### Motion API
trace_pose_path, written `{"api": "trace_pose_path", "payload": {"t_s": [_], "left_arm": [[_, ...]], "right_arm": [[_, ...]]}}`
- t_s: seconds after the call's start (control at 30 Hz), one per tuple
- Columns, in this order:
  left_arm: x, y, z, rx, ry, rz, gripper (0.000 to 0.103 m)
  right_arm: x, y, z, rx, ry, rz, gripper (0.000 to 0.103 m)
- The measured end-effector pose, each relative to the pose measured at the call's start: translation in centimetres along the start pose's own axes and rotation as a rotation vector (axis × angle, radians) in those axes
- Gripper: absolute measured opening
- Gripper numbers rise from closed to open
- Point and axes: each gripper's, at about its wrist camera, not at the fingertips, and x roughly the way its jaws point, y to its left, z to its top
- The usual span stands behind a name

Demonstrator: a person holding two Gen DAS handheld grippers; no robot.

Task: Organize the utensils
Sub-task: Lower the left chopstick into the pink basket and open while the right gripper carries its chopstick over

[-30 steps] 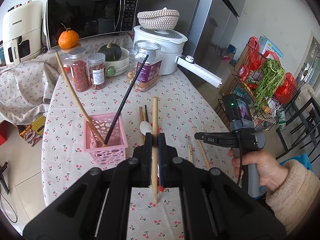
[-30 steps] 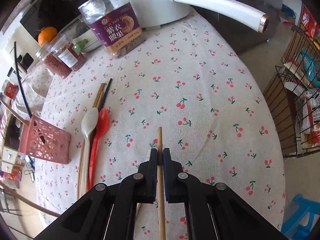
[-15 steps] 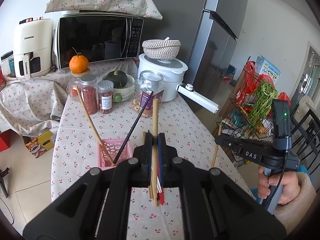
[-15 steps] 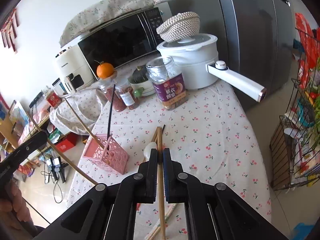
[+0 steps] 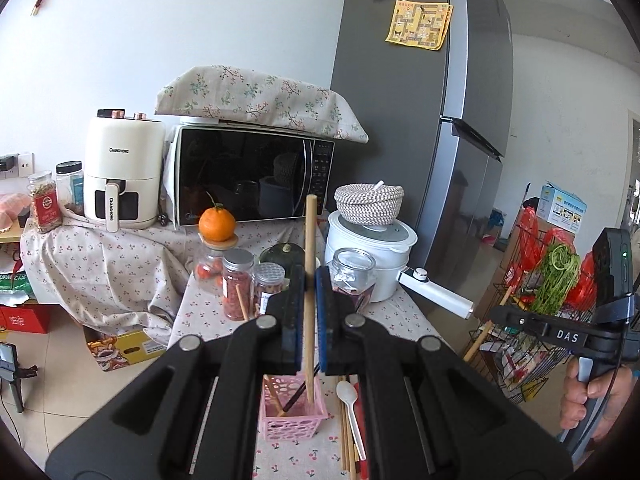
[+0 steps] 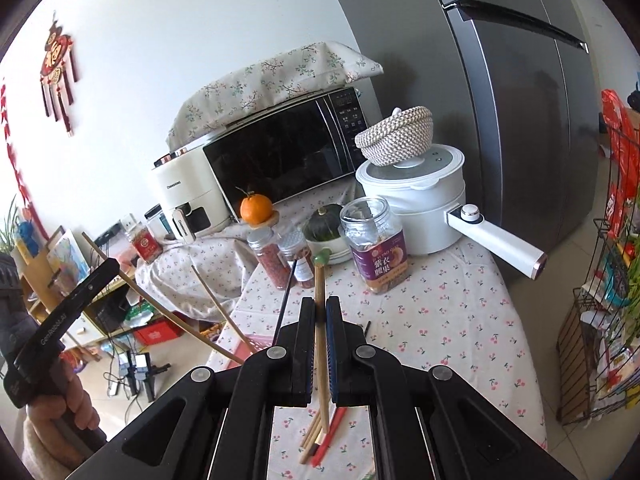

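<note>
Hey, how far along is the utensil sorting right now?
Partly done. The pink basket already holds a wooden and a black chopstick. In hand: the left tool and the right tool each grip one wooden chopstick. Left on the table: a white spoon, a red utensil and loose chopsticks.

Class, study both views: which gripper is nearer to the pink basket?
Left. The left gripper is above the pink basket, its chopstick pointing in. The right gripper is off to the side.
</note>
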Motion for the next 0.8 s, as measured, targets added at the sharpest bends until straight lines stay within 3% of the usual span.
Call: {"api": "trace_pose_path", "payload": {"t_s": [0.2,0.63,0.7,0.77,0.8], "left_arm": [[2.8,1.2,-1.6,-0.012,0.074,0.049,0.006],[8.4,3.6,-4.9,-0.152,0.282,0.022,0.007],[8.6,4.0,-5.1,-0.177,0.301,0.03,0.02],[8.4,4.2,-5.0,-0.198,0.306,0.035,0.045],[8.3,4.2,-4.9,-0.201,0.309,0.037,0.049]], "right_arm": [[0.7,0.3,-0.3,-0.003,0.017,0.008,0.005],[1.2,1.4,-0.5,-0.017,0.01,0.034,0.005],[1.3,1.5,-0.4,-0.013,0.003,0.044,0.005],[1.3,1.7,-0.1,-0.006,-0.006,0.056,0.005],[1.3,1.9,0.1,-0.003,-0.013,0.063,0.005]]}}
